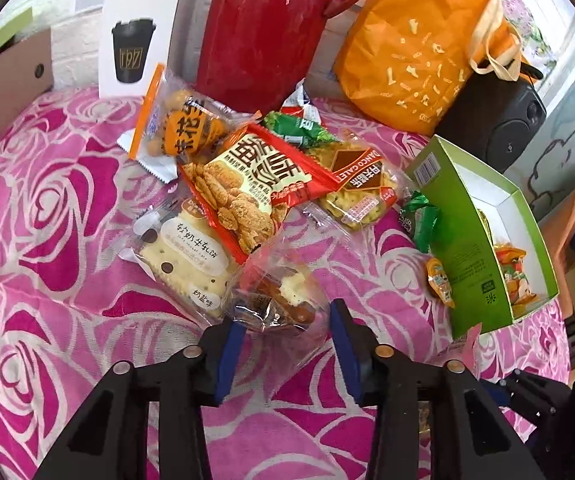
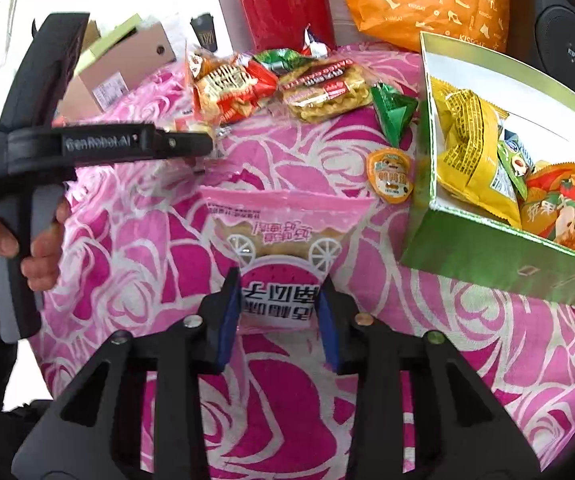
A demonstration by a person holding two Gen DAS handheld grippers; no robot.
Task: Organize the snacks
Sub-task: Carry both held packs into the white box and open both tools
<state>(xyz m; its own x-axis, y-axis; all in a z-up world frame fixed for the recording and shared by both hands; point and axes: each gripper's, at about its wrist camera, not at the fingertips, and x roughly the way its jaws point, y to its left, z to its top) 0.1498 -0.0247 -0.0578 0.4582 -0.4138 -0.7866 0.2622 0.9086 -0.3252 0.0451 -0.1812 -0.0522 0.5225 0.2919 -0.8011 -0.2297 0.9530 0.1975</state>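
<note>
Several snack packets lie in a heap on the pink rose cloth point(image 1: 47, 208): a red biscuit bag point(image 1: 243, 184), a white cake packet point(image 1: 187, 260), an orange nut packet point(image 1: 179, 124) and a waffle packet point(image 1: 359, 188). My left gripper point(image 1: 285, 336) is open, and the near end of a clear-wrapped pastry point(image 1: 279, 296) sits between its fingers. My right gripper point(image 2: 279, 316) is shut on a pink snack packet point(image 2: 283, 232), just left of the open green box point(image 2: 487, 248). That box holds a yellow bag point(image 2: 471, 148) and orange packets. The left gripper point(image 2: 203, 146) also shows side-on, with a person's hand point(image 2: 39, 240) on its grip.
A red jug point(image 1: 263, 32), an orange bag point(image 1: 427, 48) and a black speaker point(image 1: 499, 120) stand at the back. A cardboard box point(image 1: 7, 80) and a white card with a cup picture point(image 1: 135, 40) are at the back left. A small orange cup snack point(image 2: 391, 176) and a green packet point(image 2: 391, 108) lie beside the green box.
</note>
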